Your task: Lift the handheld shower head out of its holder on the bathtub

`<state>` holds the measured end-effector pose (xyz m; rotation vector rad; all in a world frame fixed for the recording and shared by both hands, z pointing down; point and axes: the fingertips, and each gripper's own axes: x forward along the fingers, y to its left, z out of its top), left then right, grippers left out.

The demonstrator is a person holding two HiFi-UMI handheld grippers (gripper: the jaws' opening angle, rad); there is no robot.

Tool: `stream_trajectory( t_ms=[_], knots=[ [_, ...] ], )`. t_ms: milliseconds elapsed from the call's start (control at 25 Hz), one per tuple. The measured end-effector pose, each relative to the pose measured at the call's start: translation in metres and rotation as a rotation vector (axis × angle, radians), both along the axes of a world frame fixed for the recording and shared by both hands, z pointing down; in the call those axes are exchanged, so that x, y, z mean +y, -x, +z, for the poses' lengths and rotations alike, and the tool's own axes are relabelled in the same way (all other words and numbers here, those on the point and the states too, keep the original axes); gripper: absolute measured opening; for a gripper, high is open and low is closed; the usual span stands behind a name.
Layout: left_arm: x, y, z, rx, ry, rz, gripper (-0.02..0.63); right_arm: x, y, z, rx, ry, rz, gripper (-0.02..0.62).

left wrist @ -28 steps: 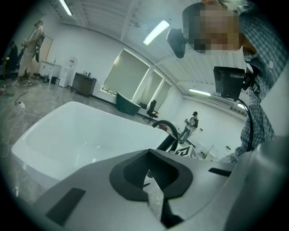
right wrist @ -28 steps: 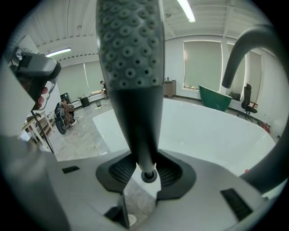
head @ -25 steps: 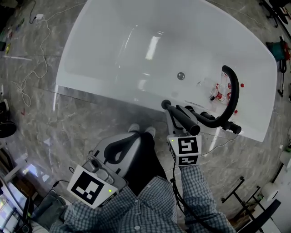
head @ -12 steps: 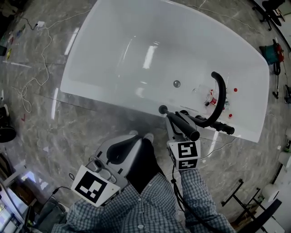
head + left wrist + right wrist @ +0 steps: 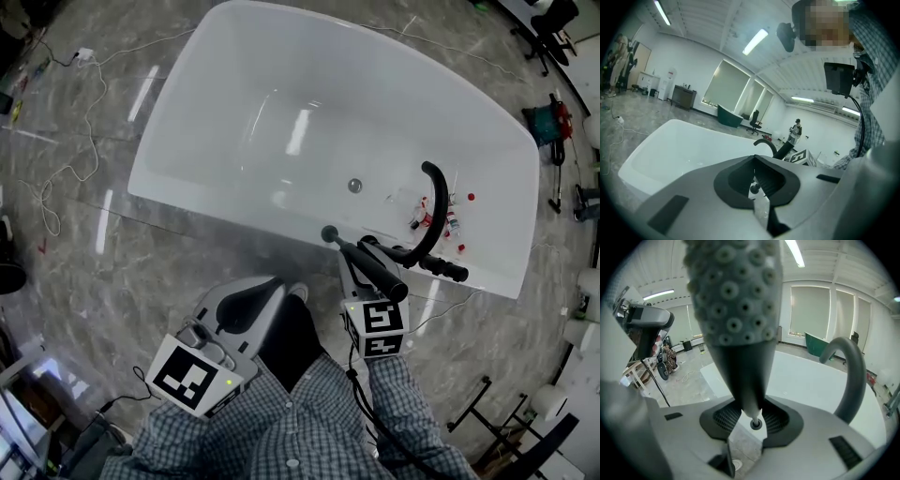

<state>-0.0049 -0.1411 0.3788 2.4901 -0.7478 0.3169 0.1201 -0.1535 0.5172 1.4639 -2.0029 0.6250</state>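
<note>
The black handheld shower head [image 5: 367,265] lies slanted above the near rim of the white bathtub [image 5: 234,202], its handle end [image 5: 329,233] pointing left. My right gripper [image 5: 361,274] is shut on it. The right gripper view shows its nozzle face [image 5: 733,301] close up, the stem running down between the right gripper's [image 5: 751,422] pads. Just right stands the black curved faucet [image 5: 432,208] with its mount [image 5: 442,268] on the rim. My left gripper [image 5: 270,289] hangs shut and empty over the floor, apart from the tub; seen from its own camera, that left gripper [image 5: 757,187] holds nothing.
Small bottles and red caps [image 5: 439,217] lie in the tub near the faucet, beside the drain [image 5: 354,186]. Cables [image 5: 66,178] trail on the marble floor at left. A metal stand [image 5: 483,403] and a chair [image 5: 548,19] are at right. My shoes [image 5: 296,294] are below the rim.
The head view has pulled back, so the tub looks smaller and farther. My right gripper still holds the shower head by the faucet. The left gripper has barely moved.
</note>
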Motion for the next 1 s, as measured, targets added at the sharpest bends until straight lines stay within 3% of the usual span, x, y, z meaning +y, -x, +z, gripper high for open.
stream_trajectory(
  t_ms=[1000],
  knots=[
    [0.002,0.002,-0.057,0.029,-0.083,0.018,0.002,0.020,-0.001,-0.078,-0.003,-0.022,0.023,0.133]
  ],
)
